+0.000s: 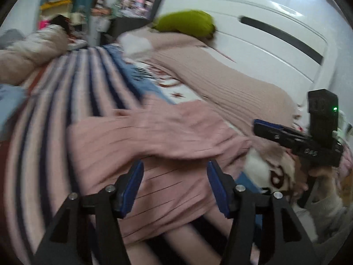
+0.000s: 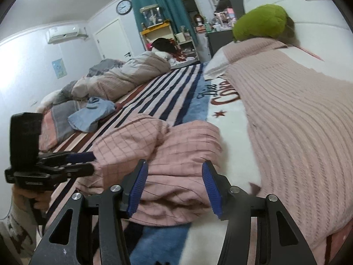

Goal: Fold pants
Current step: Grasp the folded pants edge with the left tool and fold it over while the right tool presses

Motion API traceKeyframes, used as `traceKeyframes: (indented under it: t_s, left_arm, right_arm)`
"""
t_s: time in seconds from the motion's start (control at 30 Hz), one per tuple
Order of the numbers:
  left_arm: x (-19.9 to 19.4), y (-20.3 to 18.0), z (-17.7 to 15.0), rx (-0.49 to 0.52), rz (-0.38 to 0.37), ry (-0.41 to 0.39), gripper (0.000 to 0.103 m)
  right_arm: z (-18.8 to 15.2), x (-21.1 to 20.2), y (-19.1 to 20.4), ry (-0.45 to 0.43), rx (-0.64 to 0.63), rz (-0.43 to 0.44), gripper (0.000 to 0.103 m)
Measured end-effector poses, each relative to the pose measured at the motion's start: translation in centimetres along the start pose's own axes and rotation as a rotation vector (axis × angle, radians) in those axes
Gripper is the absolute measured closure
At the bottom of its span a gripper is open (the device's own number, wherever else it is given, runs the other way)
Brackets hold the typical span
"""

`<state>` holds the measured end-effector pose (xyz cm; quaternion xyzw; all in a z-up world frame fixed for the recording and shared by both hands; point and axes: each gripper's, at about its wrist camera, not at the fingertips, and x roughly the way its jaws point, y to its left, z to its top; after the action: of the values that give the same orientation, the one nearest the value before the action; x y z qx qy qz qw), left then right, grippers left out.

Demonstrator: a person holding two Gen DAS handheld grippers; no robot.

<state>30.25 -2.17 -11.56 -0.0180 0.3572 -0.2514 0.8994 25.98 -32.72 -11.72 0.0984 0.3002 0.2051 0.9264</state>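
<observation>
The pink checked pants (image 2: 167, 154) lie bunched in a folded heap on the bed's striped blanket (image 2: 167, 88). My right gripper (image 2: 175, 190) hovers low over the near end of the heap. Its blue pads (image 2: 139, 187) stand apart with cloth lying between them, not pinched. My left gripper (image 1: 175, 187) is open above the pants (image 1: 154, 137), its pads (image 1: 132, 187) wide of the fabric. The left wrist view is blurred. Each gripper shows in the other's view: the left one (image 2: 81, 163) at the heap's left edge, the right one (image 1: 271, 132) at its right edge.
A pink ribbed knit blanket (image 2: 297, 121) covers the bed's right side, with a green cushion (image 2: 262, 22) against the white headboard (image 1: 264, 33). A light blue garment (image 2: 92, 114) and a rumpled duvet (image 2: 123, 77) lie at the far left. A person's hand and patterned sleeve (image 2: 19, 220) hold the left gripper.
</observation>
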Motion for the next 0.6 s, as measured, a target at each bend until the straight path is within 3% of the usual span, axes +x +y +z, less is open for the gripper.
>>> traceKeyframes:
  t_s: [0.1, 0.17, 0.23, 0.43, 0.6]
  left_arm:
    - [-2.6, 2.8, -1.1, -0.071, 0.102, -0.065, 0.047]
    - [-3.9, 4.7, -1.9, -0.115, 0.143, -0.102, 0.048]
    - [-4.6, 6.2, -2.6, -0.152, 0.162, -0.129, 0.048]
    - [-5.0, 8.8, -4.3, -0.214, 0.107, -0.156, 0.048]
    - [-5.5, 9.7, -5.2, -0.236, 0.074, -0.176, 0.048]
  right_arm:
    - [0.7, 1.0, 2.6, 0.011, -0.069, 0.014, 0.045]
    - [1.0, 2.2, 4.3, 0.025, -0.114, 0.02, 0.035]
    - [1.2, 3.5, 6.2, 0.039, -0.159, 0.023, 0.033]
    - [1.2, 8.8, 11.7, 0.097, -0.332, -0.029, 0.028]
    - [-0.3, 13.0, 14.1, 0.165, -0.472, -0.181, 0.03]
